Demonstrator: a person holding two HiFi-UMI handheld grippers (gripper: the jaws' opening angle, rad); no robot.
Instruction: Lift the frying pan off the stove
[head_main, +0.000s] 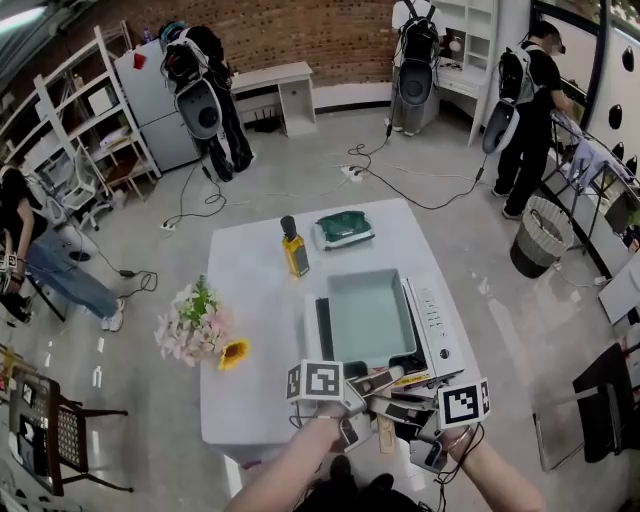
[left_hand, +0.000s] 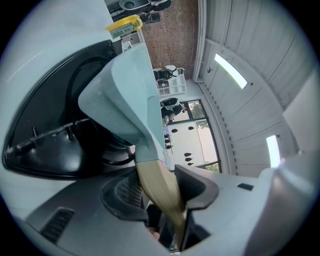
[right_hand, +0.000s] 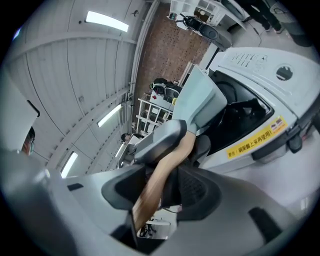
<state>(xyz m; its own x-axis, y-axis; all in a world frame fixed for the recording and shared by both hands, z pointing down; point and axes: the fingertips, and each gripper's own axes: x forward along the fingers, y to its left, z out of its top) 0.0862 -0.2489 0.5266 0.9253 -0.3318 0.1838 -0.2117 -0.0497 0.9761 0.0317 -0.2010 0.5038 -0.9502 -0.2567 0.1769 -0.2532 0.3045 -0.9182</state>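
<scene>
A pale teal square frying pan (head_main: 365, 315) sits on the white stove (head_main: 437, 322) with the black top, its wooden handle (head_main: 385, 432) pointing toward me. My left gripper (head_main: 378, 384) comes in from the left and is shut on the handle (left_hand: 156, 186), with a pad pressed against each side. From the right, my right gripper (head_main: 402, 406) straddles the same handle (right_hand: 165, 170). One of its jaws touches the wood and a thin dark gap shows at the other pad. In the right gripper view the left gripper's jaw (right_hand: 161, 137) sits further up the handle, toward the pan (right_hand: 200, 100).
The stove stands at the near right of a white table (head_main: 250, 400). A yellow bottle (head_main: 294, 250), a green bundle on a tray (head_main: 343, 228) and a flower bunch (head_main: 200, 325) share the table. Several people stand around the room; a bin (head_main: 540, 240) is at the right.
</scene>
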